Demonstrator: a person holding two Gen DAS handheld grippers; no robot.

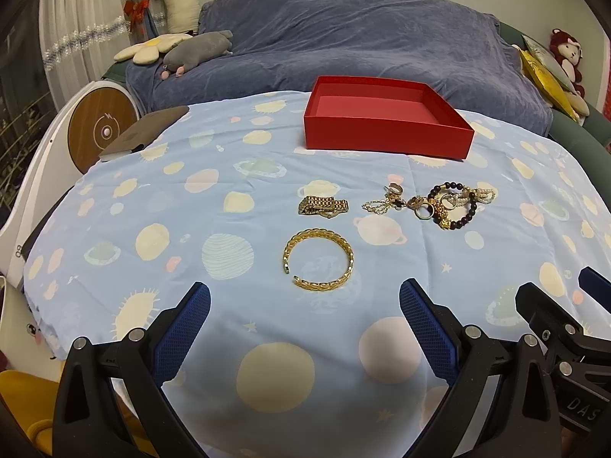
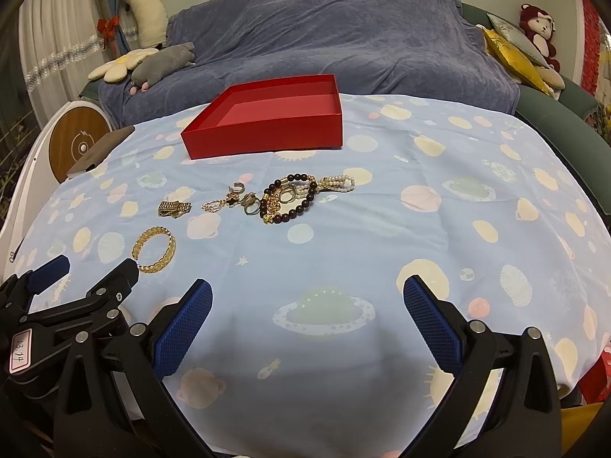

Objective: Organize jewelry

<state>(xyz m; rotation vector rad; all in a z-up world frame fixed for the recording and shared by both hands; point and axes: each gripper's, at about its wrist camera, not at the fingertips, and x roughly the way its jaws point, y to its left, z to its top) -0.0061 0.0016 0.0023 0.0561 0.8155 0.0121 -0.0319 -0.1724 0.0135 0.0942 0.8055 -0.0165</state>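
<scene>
- I read this as the very start: the red box (image 1: 387,114) at the far side of the table (image 1: 152,210) holds nothing that I can see, and every piece of jewelry lies out on the planet-print cloth (image 1: 236,328).
- My left tongs (image 1: 305,294) hang just above the near edge of the table, blue pads spread wide, nothing between them.
- My right tongs (image 2: 307,292) sit beside them on the right, equally wide apart and empty, pointed at bare cloth.
- The open gold cuff bracelet (image 1: 319,259) lies flat just beyond the left tongs, almost centred between the pads, its gap toward the near left.
- Farther off, a folded gold link band (image 1: 322,205) lies alone; to its right is a tangle of rings, earrings, a dark bead bracelet (image 1: 464,210) and a pearl strand (image 1: 485,194), pieces touching and overlapping.
- My judgement: the cuff is the natural first pick for the left tongs. I would need to go forward and down, catch one side of the band across its thin edge, and close gently, since it lies flat against soft cloth that may bunch.
- Then lift and carry far to the box, which stands well apart.
- The tangle suits the right tongs, though snagging neighbours looks likely.
</scene>
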